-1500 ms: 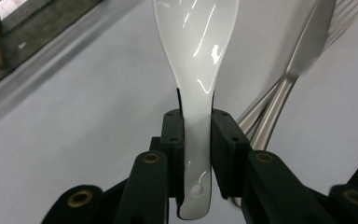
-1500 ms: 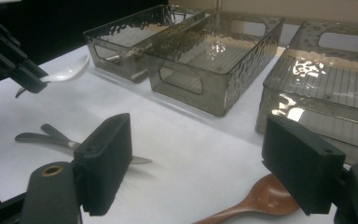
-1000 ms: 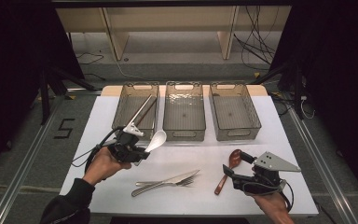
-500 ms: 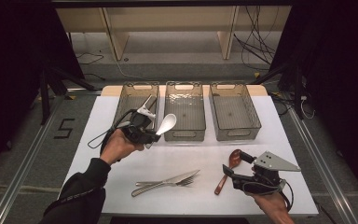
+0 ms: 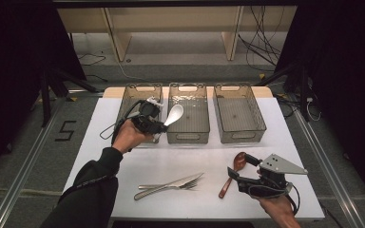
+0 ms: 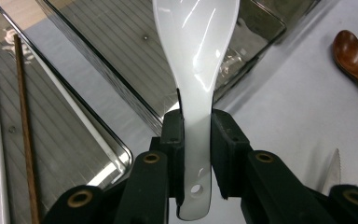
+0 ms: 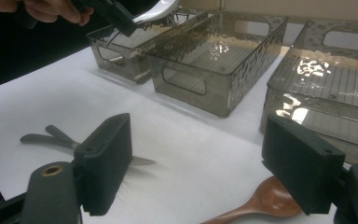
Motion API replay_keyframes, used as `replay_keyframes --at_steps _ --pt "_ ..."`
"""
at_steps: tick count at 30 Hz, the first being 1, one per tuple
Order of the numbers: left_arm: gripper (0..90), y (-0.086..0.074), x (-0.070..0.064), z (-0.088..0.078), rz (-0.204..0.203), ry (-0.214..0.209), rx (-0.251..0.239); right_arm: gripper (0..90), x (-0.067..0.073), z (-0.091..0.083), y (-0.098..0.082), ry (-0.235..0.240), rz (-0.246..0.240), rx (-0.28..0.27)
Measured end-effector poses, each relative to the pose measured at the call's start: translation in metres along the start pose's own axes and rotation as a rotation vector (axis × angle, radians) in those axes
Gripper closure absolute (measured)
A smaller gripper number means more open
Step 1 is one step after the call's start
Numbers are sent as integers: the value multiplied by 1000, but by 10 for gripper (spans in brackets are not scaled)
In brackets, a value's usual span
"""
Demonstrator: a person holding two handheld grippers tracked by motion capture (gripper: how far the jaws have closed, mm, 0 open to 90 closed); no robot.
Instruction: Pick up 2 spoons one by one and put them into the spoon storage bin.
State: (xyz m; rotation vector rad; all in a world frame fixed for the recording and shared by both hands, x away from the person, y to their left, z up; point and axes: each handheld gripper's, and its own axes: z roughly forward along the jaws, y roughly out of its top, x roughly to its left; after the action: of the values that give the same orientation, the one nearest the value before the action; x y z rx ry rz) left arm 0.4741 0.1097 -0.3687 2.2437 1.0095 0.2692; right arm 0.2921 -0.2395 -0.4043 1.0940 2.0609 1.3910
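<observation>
My left gripper (image 5: 162, 125) is shut on the handle of a white ceramic spoon (image 5: 175, 114). It holds the spoon in the air above the gap between the left bin (image 5: 138, 90) and the middle bin (image 5: 188, 136), with the bowl over the middle bin's left wall. In the left gripper view the pads (image 6: 175, 140) clamp the white spoon (image 6: 196, 56) just above its handle hole. My right gripper (image 5: 240, 165) rests low at the table's near right and is open. A brown wooden spoon (image 5: 232, 173) lies on the table between its jaws, apart from the pads (image 7: 107, 163).
Three smoky clear bins stand in a row at the back; the right bin (image 5: 240, 135) holds nothing. Chopsticks (image 6: 23, 116) lie in the left bin. A knife and fork (image 5: 168, 185) lie together on the white table near the front edge.
My left hand has carried the white spoon away from the table's near left, up and rightward, to above the bins. The right gripper has stayed put.
</observation>
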Motion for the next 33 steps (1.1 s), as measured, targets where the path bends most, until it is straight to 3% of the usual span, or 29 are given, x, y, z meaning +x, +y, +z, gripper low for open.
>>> replay_keyframes --at_steps 13,33 --pt "756 22 11 19 -55 4 -19 252 -2 2 0 8 8 -1" --pt "755 42 11 39 -70 32 -17 253 -2 2 1 13 6 4"
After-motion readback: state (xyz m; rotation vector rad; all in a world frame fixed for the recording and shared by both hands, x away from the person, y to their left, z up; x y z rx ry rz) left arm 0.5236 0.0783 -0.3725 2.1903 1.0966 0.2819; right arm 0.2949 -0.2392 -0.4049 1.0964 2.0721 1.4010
